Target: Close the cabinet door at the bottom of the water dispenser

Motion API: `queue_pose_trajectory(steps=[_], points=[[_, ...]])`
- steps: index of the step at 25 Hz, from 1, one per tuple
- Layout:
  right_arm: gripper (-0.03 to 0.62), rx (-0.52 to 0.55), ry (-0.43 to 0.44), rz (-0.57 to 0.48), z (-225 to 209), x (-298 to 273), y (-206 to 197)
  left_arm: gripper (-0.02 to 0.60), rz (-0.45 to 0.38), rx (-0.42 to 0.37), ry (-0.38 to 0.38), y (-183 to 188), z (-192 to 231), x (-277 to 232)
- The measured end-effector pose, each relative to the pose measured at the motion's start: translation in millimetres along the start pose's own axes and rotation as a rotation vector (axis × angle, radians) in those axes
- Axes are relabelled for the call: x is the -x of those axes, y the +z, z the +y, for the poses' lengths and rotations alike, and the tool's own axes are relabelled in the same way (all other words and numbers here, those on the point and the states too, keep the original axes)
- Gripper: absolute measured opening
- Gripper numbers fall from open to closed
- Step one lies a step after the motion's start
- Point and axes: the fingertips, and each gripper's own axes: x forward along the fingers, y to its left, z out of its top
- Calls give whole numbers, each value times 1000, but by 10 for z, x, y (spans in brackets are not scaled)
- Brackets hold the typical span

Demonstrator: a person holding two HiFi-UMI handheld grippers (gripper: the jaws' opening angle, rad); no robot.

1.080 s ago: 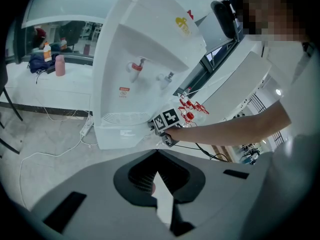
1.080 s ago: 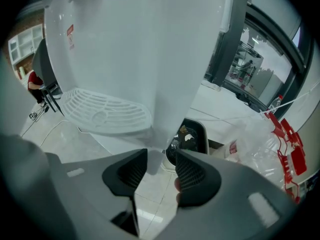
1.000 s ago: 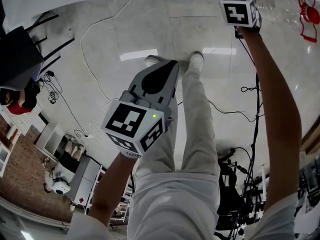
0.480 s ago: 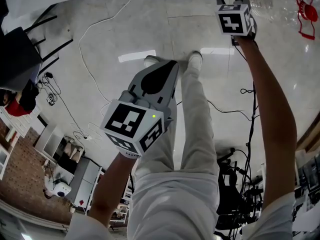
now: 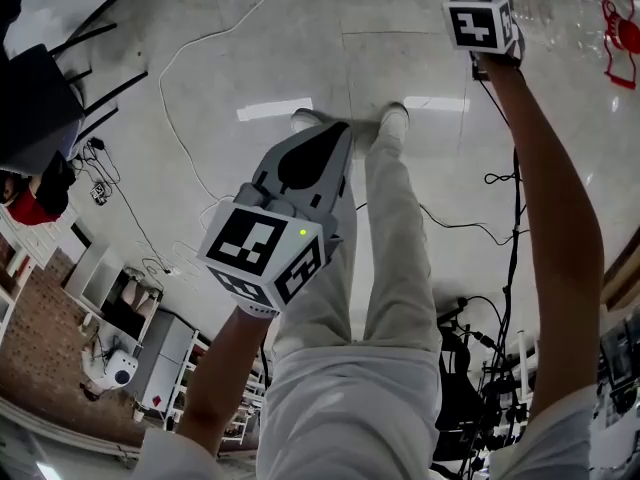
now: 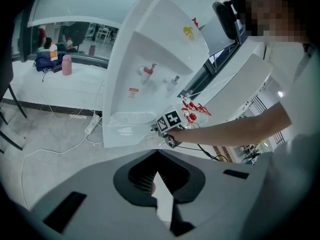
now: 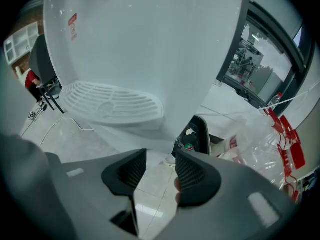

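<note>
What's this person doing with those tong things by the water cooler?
A person holds a two-jaw gripper in each hand beside a white water dispenser. The right gripper, jaws apart and holding nothing, is down by the cabinet door at the dispenser's base. The door stands open, with a dark gap showing beside it. The left gripper is shut and empty, held back above the person's legs. The door is not yet closed.
</note>
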Motion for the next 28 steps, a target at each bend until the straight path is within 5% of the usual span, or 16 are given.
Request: queue_pose_trajectory(steps=[10, 20, 28], points=[[181, -18, -4, -7, -9, 109, 72, 0, -24, -5, -11, 36, -79, 80], [179, -20, 36, 17, 57, 880, -114, 0, -79, -47, -34, 280, -378, 475], [73, 57, 66, -63, 224, 1781, 125, 0, -122, -74, -28, 428, -568, 978]])
